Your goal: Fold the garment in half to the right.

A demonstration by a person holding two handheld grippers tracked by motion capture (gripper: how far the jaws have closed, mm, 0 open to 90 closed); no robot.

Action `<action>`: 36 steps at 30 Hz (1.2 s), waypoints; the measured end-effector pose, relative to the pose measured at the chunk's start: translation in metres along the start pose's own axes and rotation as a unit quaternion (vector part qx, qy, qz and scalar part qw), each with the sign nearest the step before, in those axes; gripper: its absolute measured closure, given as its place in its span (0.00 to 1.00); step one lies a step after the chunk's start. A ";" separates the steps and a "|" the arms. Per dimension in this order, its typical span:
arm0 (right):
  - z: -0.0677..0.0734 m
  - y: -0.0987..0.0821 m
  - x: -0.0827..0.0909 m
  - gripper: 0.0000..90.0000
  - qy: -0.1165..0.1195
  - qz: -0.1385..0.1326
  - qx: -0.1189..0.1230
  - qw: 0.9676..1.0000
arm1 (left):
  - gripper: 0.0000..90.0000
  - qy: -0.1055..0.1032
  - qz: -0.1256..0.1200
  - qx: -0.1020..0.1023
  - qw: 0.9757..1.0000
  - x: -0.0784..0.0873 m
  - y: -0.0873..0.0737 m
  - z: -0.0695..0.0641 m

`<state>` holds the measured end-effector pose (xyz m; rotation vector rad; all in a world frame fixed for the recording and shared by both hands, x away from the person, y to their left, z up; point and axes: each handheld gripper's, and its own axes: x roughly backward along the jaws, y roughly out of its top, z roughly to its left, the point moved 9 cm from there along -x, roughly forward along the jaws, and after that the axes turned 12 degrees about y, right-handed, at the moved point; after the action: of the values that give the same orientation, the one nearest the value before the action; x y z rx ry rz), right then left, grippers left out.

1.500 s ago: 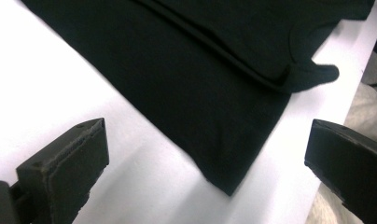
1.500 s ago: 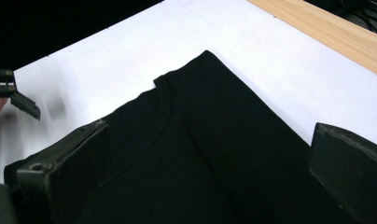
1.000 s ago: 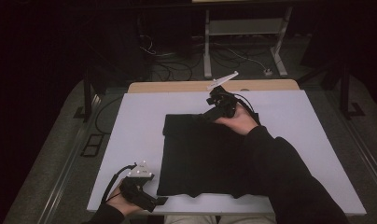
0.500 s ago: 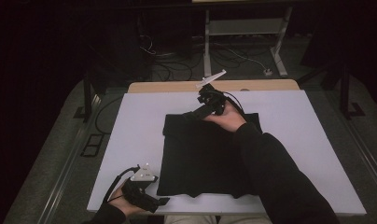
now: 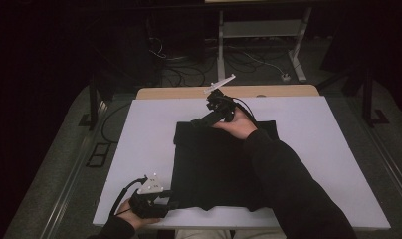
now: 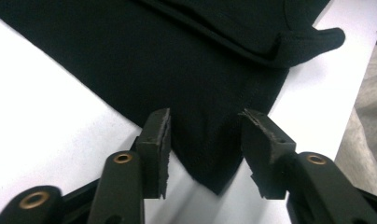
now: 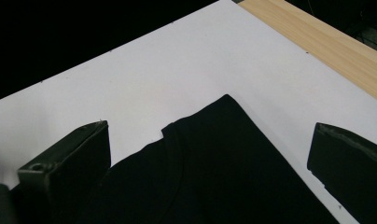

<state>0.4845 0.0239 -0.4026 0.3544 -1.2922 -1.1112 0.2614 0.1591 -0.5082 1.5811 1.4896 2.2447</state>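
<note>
White tabletop (image 5: pixel 139 134) holds the black garment (image 5: pixel 214 164), laid flat mid-table. My left gripper (image 6: pixel 203 140) has just been closing, jaws straddling the garment's near-left corner w/o pinching. Right gripper (image 7: pixel 205 163) hangs wide open over its far-left corner; garment's right side is hidden under my sleeve (image 5: pixel 288 184).

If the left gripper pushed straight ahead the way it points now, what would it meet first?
Probably the near corner of the black garment, which already lies between the left gripper jaws; these have just been closing, and the pads appear not yet to press on it.
</note>
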 end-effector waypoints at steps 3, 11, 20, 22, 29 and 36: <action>-0.003 0.001 -0.004 0.00 -0.001 0.000 -0.004 1.000 | 0.65 0.002 -0.002 0.000 1.000 -0.001 0.002 0.000; -0.011 0.006 -0.022 0.00 0.002 0.007 -0.007 1.000 | 0.78 -0.005 0.000 -0.001 1.000 -0.004 0.005 0.000; -0.019 0.011 -0.044 0.00 0.006 0.013 -0.013 1.000 | 0.86 -0.011 0.000 0.005 1.000 -0.007 0.007 -0.001; -0.021 0.012 -0.049 0.00 0.007 0.013 -0.014 1.000 | 0.87 -0.012 0.001 0.005 1.000 -0.007 0.007 -0.001; -0.027 0.011 -0.063 0.00 0.007 0.022 -0.021 1.000 | 0.91 -0.018 0.002 0.004 1.000 -0.007 0.009 -0.002; -0.036 0.009 -0.077 0.00 0.006 0.020 -0.027 0.999 | 0.92 -0.022 0.002 0.002 1.000 -0.008 0.011 -0.002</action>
<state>0.5298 0.0777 -0.4516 0.2940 -1.2507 -1.1071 0.2689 0.1484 -0.5063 1.6243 1.4828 2.1955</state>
